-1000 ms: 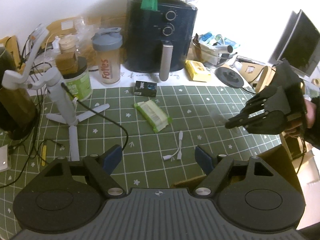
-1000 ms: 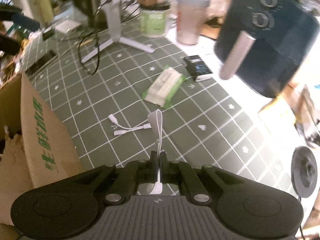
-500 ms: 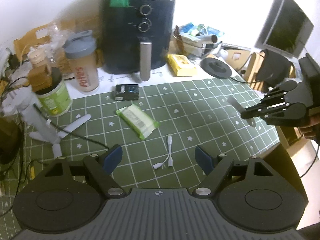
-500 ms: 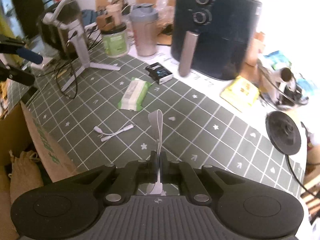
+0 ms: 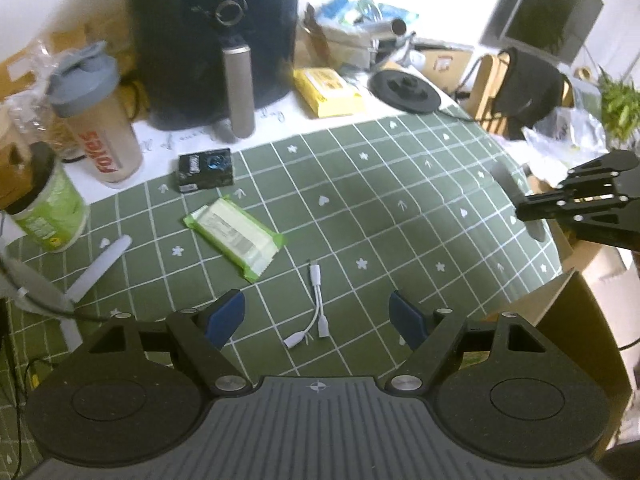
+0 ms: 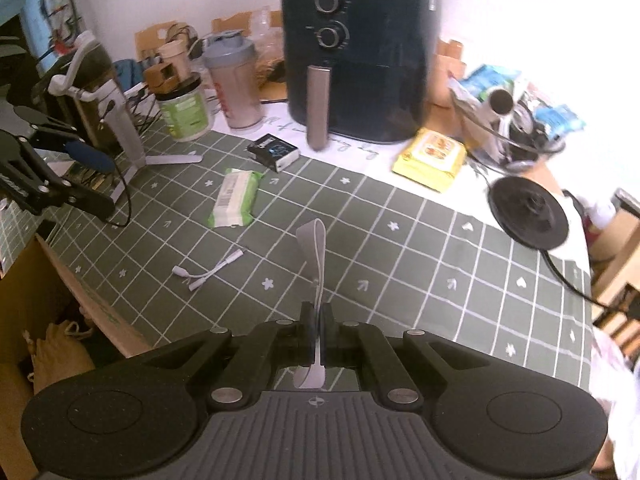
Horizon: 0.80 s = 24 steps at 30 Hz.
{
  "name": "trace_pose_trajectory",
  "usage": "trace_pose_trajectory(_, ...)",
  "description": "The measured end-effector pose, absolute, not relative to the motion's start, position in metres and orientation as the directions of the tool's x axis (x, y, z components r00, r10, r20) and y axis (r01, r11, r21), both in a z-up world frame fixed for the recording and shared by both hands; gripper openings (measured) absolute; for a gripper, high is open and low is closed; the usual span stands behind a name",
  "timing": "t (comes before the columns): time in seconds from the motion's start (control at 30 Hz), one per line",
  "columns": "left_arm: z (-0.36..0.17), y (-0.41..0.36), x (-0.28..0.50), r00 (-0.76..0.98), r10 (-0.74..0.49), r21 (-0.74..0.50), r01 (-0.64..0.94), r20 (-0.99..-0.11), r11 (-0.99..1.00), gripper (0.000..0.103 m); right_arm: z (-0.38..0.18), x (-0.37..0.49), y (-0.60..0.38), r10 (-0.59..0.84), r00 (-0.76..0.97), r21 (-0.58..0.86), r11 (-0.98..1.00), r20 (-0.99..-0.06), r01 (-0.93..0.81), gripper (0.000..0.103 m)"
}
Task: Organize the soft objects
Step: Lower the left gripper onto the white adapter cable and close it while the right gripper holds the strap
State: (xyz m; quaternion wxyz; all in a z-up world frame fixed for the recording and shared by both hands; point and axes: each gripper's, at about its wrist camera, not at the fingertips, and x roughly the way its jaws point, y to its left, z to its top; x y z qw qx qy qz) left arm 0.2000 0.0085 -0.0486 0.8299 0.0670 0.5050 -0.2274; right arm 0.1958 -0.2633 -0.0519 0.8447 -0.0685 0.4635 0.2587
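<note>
My right gripper (image 6: pixel 316 316) is shut on a flat grey strap (image 6: pixel 311 246) that sticks up from its closed jaws above the green grid mat (image 6: pixel 400 264). From the left wrist view that gripper (image 5: pixel 520 210) hangs past the mat's right edge with the grey strap (image 5: pixel 502 176) in it. My left gripper (image 5: pixel 316 318) stands open, its blue pads (image 5: pixel 224 316) wide apart over a white adapter cable (image 5: pixel 316 308) lying on the mat. A green wipes pack (image 5: pixel 236 236) lies just beyond the cable. The wipes pack (image 6: pixel 236 198) and cable (image 6: pixel 208 270) also show in the right wrist view.
A dark air fryer (image 6: pixel 360 60), a shaker bottle (image 5: pixel 96 120), a green tub (image 5: pixel 48 208), a small black box (image 5: pixel 204 168), a yellow pack (image 5: pixel 328 92) and a black disc (image 6: pixel 528 212) ring the mat. A cardboard box (image 6: pixel 60 280) stands off the mat's near left corner. A white phone stand (image 6: pixel 120 128) is at left.
My left gripper has moved in over the white cable, still open. The right gripper has rolled and drifted toward the mat's right edge, still holding the grey strap.
</note>
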Motion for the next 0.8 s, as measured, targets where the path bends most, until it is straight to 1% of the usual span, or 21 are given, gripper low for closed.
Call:
trace_pose_trajectory(0.13, -0.062, 0.001, 0.214, 0.333, -0.318, -0.132, 0.478, -0.888, 0.868, 0.078, -0.053, 0.184, -0.269, 0.359, 0.447, 0.14, 0.881, -0.819, -0.452, 0.004)
trace_pose_trajectory(0.2, -0.07, -0.003, 0.221, 0.303, -0.331, -0.148, 0.497, -0.894, 0.855, 0.075, -0.053, 0.178, -0.273, 0.358, 0.452, 0.153, 0.89, -0.817, -0.429, 0.004)
trace_pose_trajectory(0.33, -0.085, -0.012, 0.232, 0.259, -0.356, -0.165, 0.553, -0.898, 0.817, 0.075, -0.052, 0.168, -0.28, 0.355, 0.459, 0.179, 0.906, -0.814, -0.384, 0.004)
trace_pose_trajectory(0.5, -0.111, -0.023, 0.245, 0.218, -0.345, -0.156, 0.594, -0.913, 0.789, 0.075, -0.055, 0.154, -0.283, 0.344, 0.47, 0.2, 0.923, -0.813, -0.33, 0.004)
trace_pose_trajectory(0.53, -0.117, -0.024, 0.247, 0.217, -0.338, -0.152, 0.593, -0.916, 0.791, 0.073, -0.055, 0.152, -0.284, 0.344, 0.471, 0.207, 0.925, -0.812, -0.319, 0.004)
trace_pose_trajectory(0.6, -0.126, -0.026, 0.251, 0.201, -0.33, -0.152, 0.597, -0.922, 0.788, 0.063, -0.057, 0.146, -0.285, 0.341, 0.474, 0.215, 0.929, -0.812, -0.3, 0.004)
trace_pose_trajectory(0.67, -0.134, -0.026, 0.257, 0.193, -0.31, -0.141, 0.593, -0.931, 0.793, 0.06, -0.057, 0.141, -0.287, 0.337, 0.479, 0.221, 0.934, -0.811, -0.282, 0.004)
trace_pose_trajectory(0.73, -0.141, -0.025, 0.262, 0.178, -0.303, -0.145, 0.59, -0.936, 0.794, 0.055, -0.056, 0.137, -0.289, 0.331, 0.483, 0.224, 0.938, -0.811, -0.266, 0.004)
trace_pose_trajectory(0.8, -0.149, -0.024, 0.267, 0.158, -0.308, -0.163, 0.581, -0.938, 0.797, 0.055, -0.056, 0.134, -0.292, 0.325, 0.488, 0.229, 0.942, -0.81, -0.247, 0.004)
